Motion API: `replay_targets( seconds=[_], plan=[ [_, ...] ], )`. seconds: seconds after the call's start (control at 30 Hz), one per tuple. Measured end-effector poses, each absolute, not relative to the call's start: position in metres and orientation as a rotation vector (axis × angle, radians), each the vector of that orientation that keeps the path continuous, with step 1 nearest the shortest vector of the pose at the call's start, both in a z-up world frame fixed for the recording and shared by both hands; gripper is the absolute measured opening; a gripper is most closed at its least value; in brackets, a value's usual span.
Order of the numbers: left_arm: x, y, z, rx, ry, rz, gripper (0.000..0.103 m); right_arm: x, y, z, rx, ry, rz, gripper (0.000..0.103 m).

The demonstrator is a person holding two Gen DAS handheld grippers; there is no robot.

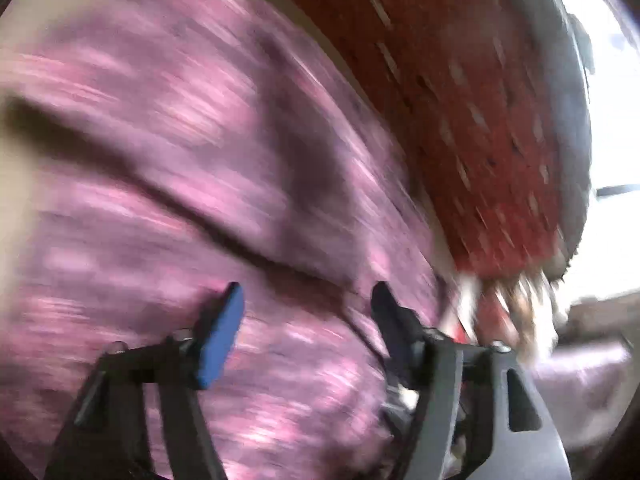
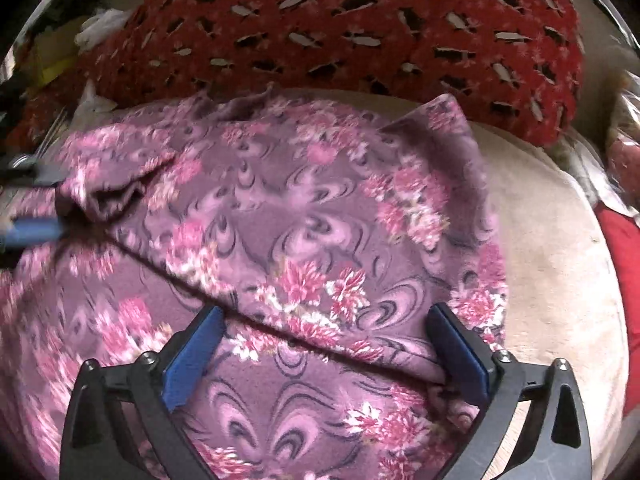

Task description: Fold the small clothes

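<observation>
A purple cloth with pink flowers [image 2: 304,216] lies spread on a beige cushion [image 2: 552,264], with a folded layer whose edge runs diagonally across it. My right gripper [image 2: 324,344] is open just above the cloth, its blue pads either side of that fold edge. My left gripper [image 1: 308,320] is open over the same cloth [image 1: 180,160], which is motion-blurred in the left wrist view. The left gripper's fingers [image 2: 36,228] also show at the left edge of the right wrist view, beside a bunched corner of the cloth.
A red blanket with a dark and pale leaf pattern [image 2: 340,28] lies behind the cloth and shows at the upper right of the left wrist view [image 1: 480,120]. Clutter sits at the far left [image 2: 60,60]. A red item [image 2: 616,248] lies at the right.
</observation>
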State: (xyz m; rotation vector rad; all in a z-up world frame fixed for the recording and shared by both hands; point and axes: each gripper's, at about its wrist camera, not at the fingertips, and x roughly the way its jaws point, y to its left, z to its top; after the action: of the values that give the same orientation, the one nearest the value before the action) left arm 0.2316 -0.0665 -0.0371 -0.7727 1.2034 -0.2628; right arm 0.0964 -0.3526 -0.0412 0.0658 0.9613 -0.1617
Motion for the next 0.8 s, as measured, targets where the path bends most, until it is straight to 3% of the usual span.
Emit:
replay_targets(
  seconds=[0.17,0.33,0.4,0.47,0.5,0.53,0.57,0.8],
  plan=[
    [0.230,-0.027,-0.053,-0.746,1.130,-0.145,0.071,0.108,-0.327,-0.003,0.262,0.848,-0.058,0.097],
    [0.232,-0.036,-0.049,-0.697,1.100,-0.147,0.071,0.151,-0.287,-0.010,0.405,0.916,0.068,0.095],
    [0.234,-0.035,-0.052,-0.710,1.106,-0.148,0.071,0.164,-0.277,-0.019,0.446,0.942,0.096,0.082],
    [0.235,-0.031,-0.055,-0.744,1.105,-0.151,0.071,0.172,-0.267,-0.029,0.473,0.968,0.108,0.045],
    [0.237,-0.034,-0.055,-0.750,1.106,-0.152,0.071,0.173,-0.264,-0.030,0.474,0.961,0.113,0.038],
    [0.237,-0.033,-0.055,-0.753,1.108,-0.154,0.071,0.173,-0.262,-0.029,0.462,0.944,0.112,0.018],
    [0.237,-0.033,-0.055,-0.751,1.107,-0.156,0.071,0.173,-0.263,-0.027,0.462,0.933,0.123,0.011],
    [0.235,-0.048,-0.050,-0.668,1.089,-0.137,0.071,0.148,-0.316,0.011,0.532,0.774,0.113,0.006]
  ],
)
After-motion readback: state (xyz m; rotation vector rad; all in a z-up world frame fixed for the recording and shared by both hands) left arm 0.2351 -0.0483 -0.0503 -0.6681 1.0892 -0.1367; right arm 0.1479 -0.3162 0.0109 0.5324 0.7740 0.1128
